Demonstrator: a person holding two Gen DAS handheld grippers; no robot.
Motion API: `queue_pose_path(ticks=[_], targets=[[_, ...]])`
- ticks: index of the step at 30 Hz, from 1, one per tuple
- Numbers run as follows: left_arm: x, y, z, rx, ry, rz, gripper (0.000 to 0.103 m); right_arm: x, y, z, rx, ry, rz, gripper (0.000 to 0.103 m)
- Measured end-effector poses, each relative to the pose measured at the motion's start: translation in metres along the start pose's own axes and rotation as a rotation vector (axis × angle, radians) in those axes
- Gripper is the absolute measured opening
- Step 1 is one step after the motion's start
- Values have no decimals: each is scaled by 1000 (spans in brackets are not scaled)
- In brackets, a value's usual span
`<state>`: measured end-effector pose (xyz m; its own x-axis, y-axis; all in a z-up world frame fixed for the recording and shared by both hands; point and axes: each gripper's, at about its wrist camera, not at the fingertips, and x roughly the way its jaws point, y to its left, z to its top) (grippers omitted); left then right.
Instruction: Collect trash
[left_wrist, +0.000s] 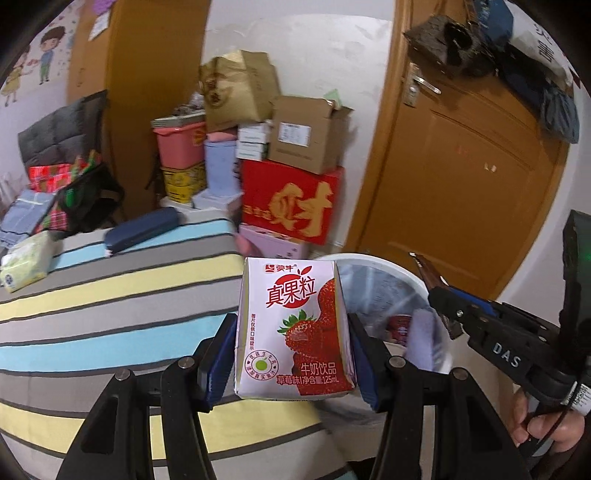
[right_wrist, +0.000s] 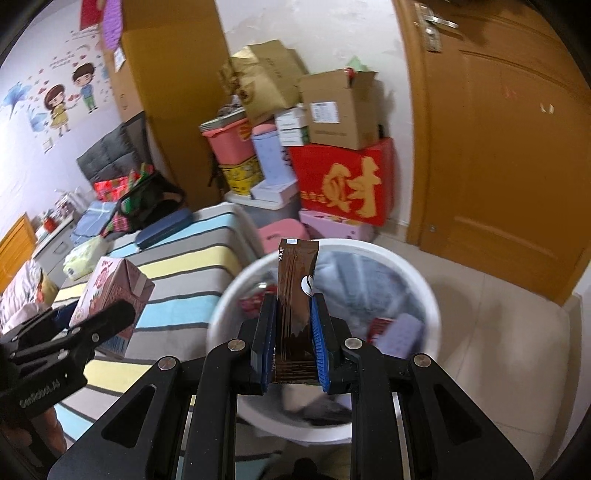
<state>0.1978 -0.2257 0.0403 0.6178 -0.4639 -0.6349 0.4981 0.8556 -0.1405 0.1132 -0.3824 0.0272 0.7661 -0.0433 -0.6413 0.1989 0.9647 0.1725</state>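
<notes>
Pink milk carton (left_wrist: 293, 328) between left tongs (left_wrist: 291, 363)

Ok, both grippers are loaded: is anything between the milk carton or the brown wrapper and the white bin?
Nothing visible blocks either. The brown wrapper in the right gripper is already above the open white bin. The milk carton in the left gripper is by the striped bed edge, with only open air to the bin's rim.
</notes>
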Motion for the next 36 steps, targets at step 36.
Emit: queue_pose_path(ticks=[36], targets=[[8, -38, -21, 44, 19, -23, 64, -6, -30, -18, 19, 19, -54, 50]])
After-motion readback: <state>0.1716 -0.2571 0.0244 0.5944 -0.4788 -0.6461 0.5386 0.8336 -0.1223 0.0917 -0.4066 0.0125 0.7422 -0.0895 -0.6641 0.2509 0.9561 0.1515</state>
